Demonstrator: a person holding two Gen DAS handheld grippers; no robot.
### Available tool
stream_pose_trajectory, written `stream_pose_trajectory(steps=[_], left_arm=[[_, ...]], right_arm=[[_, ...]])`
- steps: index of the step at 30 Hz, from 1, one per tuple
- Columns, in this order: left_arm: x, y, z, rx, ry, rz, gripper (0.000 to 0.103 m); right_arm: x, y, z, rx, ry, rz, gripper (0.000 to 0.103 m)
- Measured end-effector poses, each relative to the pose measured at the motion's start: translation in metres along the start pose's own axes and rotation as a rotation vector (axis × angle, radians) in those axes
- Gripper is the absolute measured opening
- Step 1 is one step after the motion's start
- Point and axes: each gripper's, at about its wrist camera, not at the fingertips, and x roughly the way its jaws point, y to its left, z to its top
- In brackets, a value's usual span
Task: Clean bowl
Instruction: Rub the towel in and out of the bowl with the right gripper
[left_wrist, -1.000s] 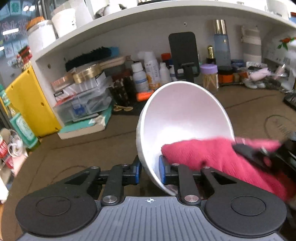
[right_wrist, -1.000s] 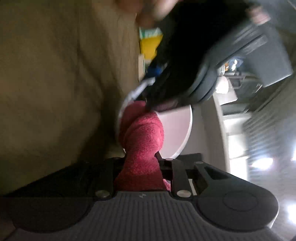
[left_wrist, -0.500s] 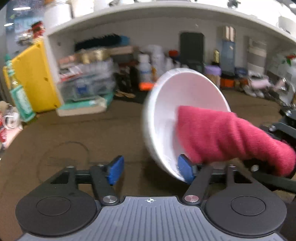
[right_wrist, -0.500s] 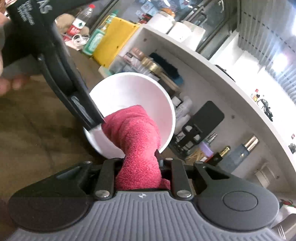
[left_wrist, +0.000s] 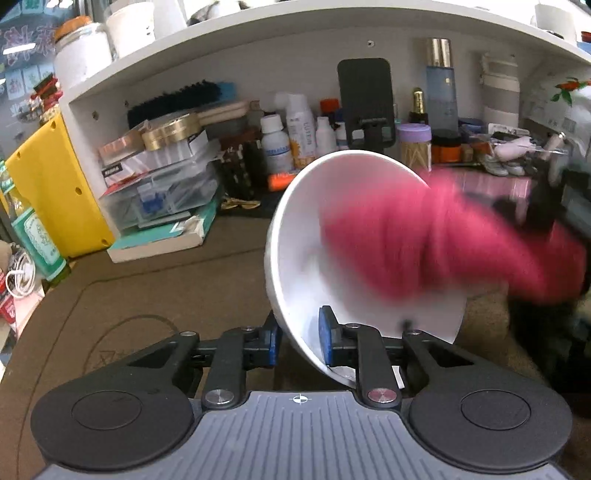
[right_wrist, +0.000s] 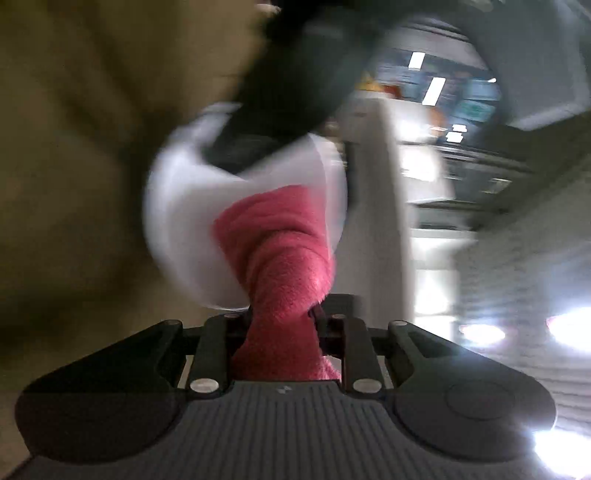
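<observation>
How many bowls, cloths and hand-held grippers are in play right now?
White bowl: 1
Pink cloth: 1
Hand-held grippers: 2, left hand-held gripper clamped on the bowl rim, right hand-held gripper clamped on the cloth
Total: 4

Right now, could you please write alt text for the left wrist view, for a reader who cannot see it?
The left gripper pinches the rim of a tilted white bowl while a motion-blurred red cloth wipes inside it. Behind, a cluttered shelf holds bottles and boxes above a brown table.
</observation>
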Motion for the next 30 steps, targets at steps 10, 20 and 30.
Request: stream_pose_trajectory(steps=[10, 20, 30], left_arm=[[0.006, 0.001, -0.009, -0.185, -0.039, 0.059, 0.08], [0.007, -0.007, -0.007, -0.08, -0.012, -0.017, 0.029], [-0.005, 0.003, 0.009, 0.046, -0.023, 0.048, 0.016]], right_arm=[[-0.022, -0.035, -0.025, 0.682, 0.028, 0.376, 0.025], [-0.007, -0.079, -0.01, 0.441, -0.067, 0.042, 0.024], [-0.008, -0.009, -0.012, -0.108, -0.059, 0.028, 0.024]])
